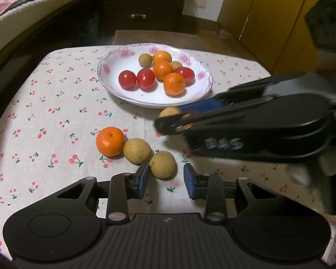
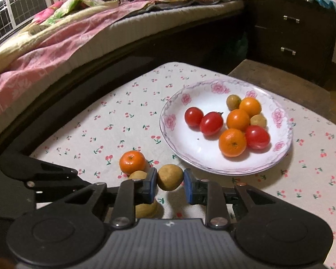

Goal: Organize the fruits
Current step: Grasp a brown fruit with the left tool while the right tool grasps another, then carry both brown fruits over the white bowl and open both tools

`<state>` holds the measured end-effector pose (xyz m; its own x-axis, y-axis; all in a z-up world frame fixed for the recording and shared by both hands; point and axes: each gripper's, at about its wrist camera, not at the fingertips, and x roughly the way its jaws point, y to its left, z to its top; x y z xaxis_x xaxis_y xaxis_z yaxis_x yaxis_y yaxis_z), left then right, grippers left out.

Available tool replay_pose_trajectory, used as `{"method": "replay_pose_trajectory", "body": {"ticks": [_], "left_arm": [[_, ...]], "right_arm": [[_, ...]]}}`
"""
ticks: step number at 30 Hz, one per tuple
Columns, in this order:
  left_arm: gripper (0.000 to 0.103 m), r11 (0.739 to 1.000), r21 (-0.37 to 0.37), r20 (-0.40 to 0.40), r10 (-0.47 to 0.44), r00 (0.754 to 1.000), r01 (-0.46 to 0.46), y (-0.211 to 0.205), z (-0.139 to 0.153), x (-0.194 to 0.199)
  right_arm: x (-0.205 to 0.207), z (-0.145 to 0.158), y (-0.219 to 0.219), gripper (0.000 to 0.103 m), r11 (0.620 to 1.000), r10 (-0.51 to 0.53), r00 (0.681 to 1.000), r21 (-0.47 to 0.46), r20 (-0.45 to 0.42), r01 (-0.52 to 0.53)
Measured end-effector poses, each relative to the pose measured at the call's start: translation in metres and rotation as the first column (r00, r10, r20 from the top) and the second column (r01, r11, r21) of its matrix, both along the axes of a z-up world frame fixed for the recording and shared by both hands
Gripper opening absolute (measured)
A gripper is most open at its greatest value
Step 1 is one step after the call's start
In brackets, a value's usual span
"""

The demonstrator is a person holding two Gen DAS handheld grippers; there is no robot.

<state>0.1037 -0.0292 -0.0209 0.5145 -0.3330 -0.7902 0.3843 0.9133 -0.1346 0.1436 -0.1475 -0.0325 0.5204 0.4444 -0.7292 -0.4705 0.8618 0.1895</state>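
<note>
Both hand-held grippers pointed down at the cherry-print tablecloth (image 1: 56, 116).

Left gripper (image 1: 166, 178): blue pads stood apart, straddling a tan longan-like fruit (image 1: 162, 164). The left pad sat just beside it; a gap showed at the right pad, so no pinch was made.

Right gripper (image 2: 170, 185): pads pressed on a second tan fruit (image 2: 169, 177), which it held clamped. In the left wrist view this gripper entered from 3 o'clock, blurred.

Floral-rimmed plate (image 1: 114, 60), at 12 o'clock from the left gripper, carried three mandarins, three cherry tomatoes and two tan fruits.

Loose on the cloth: one mandarin (image 1: 110, 141) at 10 o'clock from the left gripper, touching another tan fruit (image 1: 136, 150) just beside the straddled one.

A bed (image 2: 56, 51) and a dark drawer unit (image 2: 291, 33) stood beyond the table.
</note>
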Motion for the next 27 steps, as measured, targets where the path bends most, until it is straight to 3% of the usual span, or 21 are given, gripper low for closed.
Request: {"method": "replay_pose_trajectory", "body": {"ticks": [4,8,14,15,17,19,22,27], "left_arm": [[0.043,1.000,-0.003,-0.019,-0.001,1.000,0.001,-0.002,-0.005,0.002],[0.057,1.000,-0.024,-0.021,0.010,1.000,-0.011,-0.005,-0.006,0.007],[0.060,0.999,-0.026,-0.005,0.026,1.000,-0.026,-0.011,-0.008,0.011],[0.058,0.999,-0.024,0.002,0.031,1.000,-0.030,-0.012,-0.008,0.010],[0.042,0.999,0.010,0.026,0.035,0.999,-0.036,-0.013,-0.008,0.007],[0.033,0.999,0.011,0.024,0.053,0.998,-0.053,-0.011,-0.007,0.005],[0.033,0.995,-0.019,0.027,0.098,0.995,-0.097,-0.004,0.000,-0.002],[0.033,0.995,0.008,0.072,0.100,0.992,-0.101,-0.004,0.025,-0.032]], "right_arm": [[-0.007,0.010,-0.011,0.055,1.000,-0.028,1.000,-0.008,0.004,0.028],[-0.014,0.019,-0.022,0.055,0.998,-0.054,0.999,-0.014,0.008,0.054],[-0.025,0.024,-0.032,0.055,0.998,-0.066,0.998,-0.024,0.008,0.066],[-0.027,0.025,-0.033,0.055,0.997,-0.067,0.998,-0.024,0.009,0.068],[-0.033,0.028,-0.036,0.055,0.997,-0.070,0.997,-0.019,0.014,0.070],[-0.039,0.032,-0.038,0.055,0.997,-0.074,0.997,-0.016,0.022,0.074],[-0.050,0.041,-0.043,0.055,0.997,-0.080,0.996,-0.011,0.041,0.081],[-0.086,0.063,-0.058,0.055,0.994,-0.109,0.991,0.015,0.081,0.109]]}}
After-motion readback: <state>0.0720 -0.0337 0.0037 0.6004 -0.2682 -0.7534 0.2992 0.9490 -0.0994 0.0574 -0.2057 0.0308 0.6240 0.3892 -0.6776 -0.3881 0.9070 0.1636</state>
